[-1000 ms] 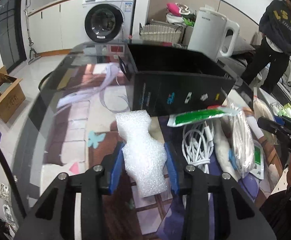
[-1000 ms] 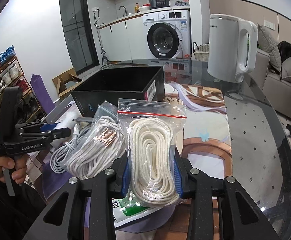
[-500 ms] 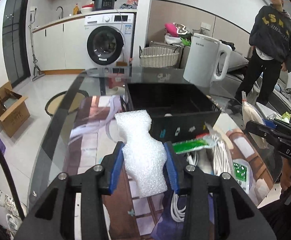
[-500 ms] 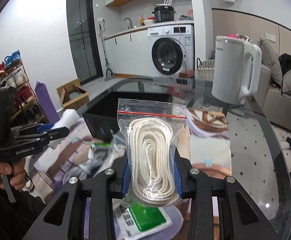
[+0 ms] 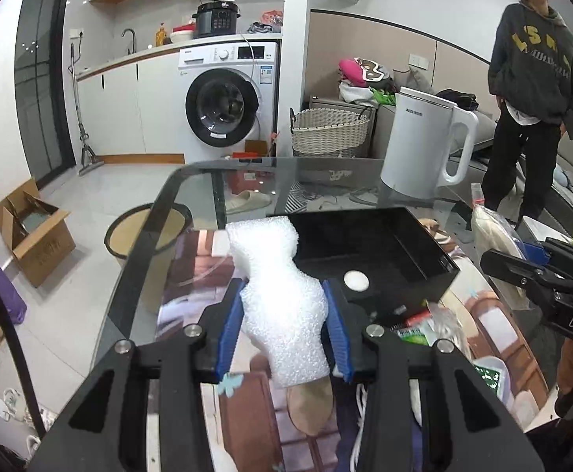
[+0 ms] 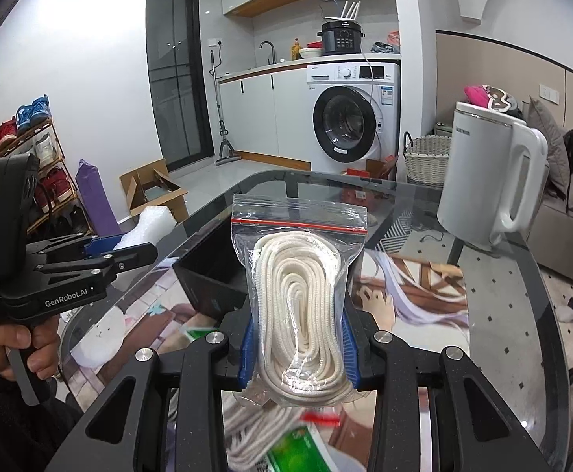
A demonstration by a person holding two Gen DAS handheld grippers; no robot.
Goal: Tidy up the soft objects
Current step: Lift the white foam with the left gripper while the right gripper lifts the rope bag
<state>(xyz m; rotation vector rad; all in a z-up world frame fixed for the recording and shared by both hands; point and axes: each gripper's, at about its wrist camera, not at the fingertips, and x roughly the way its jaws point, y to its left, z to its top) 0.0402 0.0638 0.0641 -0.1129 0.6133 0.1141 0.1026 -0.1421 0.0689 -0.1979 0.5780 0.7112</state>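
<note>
My left gripper (image 5: 284, 334) is shut on a white foam sheet (image 5: 282, 299) and holds it above the glass table, just left of the open black box (image 5: 369, 251). A small white round object (image 5: 356, 280) lies in the box. My right gripper (image 6: 298, 346) is shut on a clear zip bag of white rope (image 6: 300, 306), held upright above the table, with the black box (image 6: 211, 275) behind it. The left gripper also shows in the right wrist view (image 6: 129, 251), and the right gripper with its bag shows in the left wrist view (image 5: 522, 263).
A white kettle (image 5: 424, 145) stands on the far part of the glass table (image 5: 192, 204). Green packets (image 6: 294, 448) and white cables (image 5: 361, 393) lie on the near part. A person (image 5: 534, 78) stands at the right. A washing machine (image 5: 223, 98) and wicker basket (image 5: 329, 133) are behind.
Both grippers have risen well above the table with their loads. The foam sheet and the rope bag have come up off the pile, and the black box now lies below them.
</note>
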